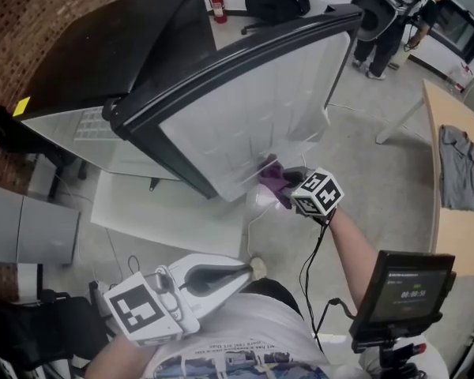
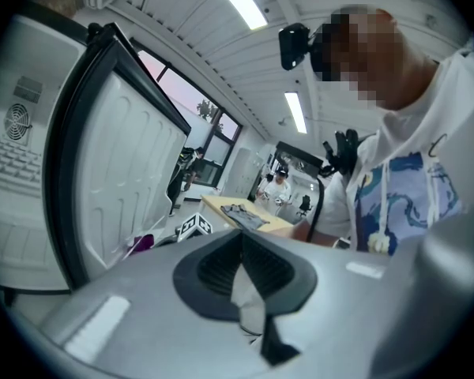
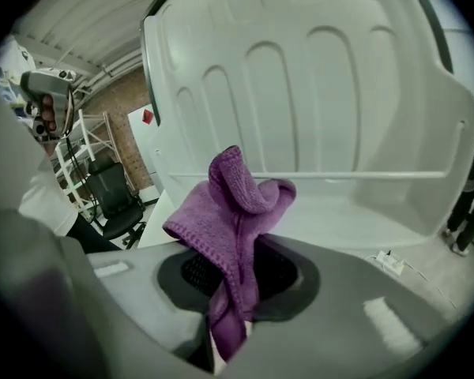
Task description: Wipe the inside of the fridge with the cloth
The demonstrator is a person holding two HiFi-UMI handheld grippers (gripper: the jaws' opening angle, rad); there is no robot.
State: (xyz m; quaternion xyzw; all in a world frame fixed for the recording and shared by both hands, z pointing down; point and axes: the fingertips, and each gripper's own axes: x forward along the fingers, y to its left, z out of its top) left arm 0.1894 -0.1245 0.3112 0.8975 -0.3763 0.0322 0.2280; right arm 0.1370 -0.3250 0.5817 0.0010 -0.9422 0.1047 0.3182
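The purple terry cloth (image 3: pixel 235 212) is clamped between the jaws of the right gripper (image 3: pixel 238 279), which are shut on its middle. One bunched fold stands up above the jaws and a tail hangs down between them. In the head view the cloth (image 1: pixel 270 172) is seen at the lower part of the white ribbed plastic inner lining (image 1: pixel 253 109) of the open fridge door, right in front of the right gripper (image 1: pixel 283 181). Whether cloth and lining actually touch cannot be told. In the right gripper view the lining (image 3: pixel 316 93) fills the background, and a thin white shelf rail (image 3: pixel 355 176) is seen running across it behind the cloth.

The door is framed by a black rim and is joined to the black box-shaped fridge body (image 1: pixel 103 54).

The left gripper (image 1: pixel 253 269) is held low, close to the person's white printed shirt (image 1: pixel 245 338), well apart from the fridge door. Its jaws (image 2: pixel 249 290) are brought together and nothing is gripped between them.

To the right a light wooden tabletop (image 1: pixel 458 235) is seen, with a crumpled grey garment (image 1: pixel 458 168) lying on it. A small dark screen on a stand (image 1: pixel 400 297) is placed near the person's right arm. A red fire extinguisher (image 1: pixel 216 5) and a black office chair (image 1: pixel 270 3) are seen far behind the fridge.
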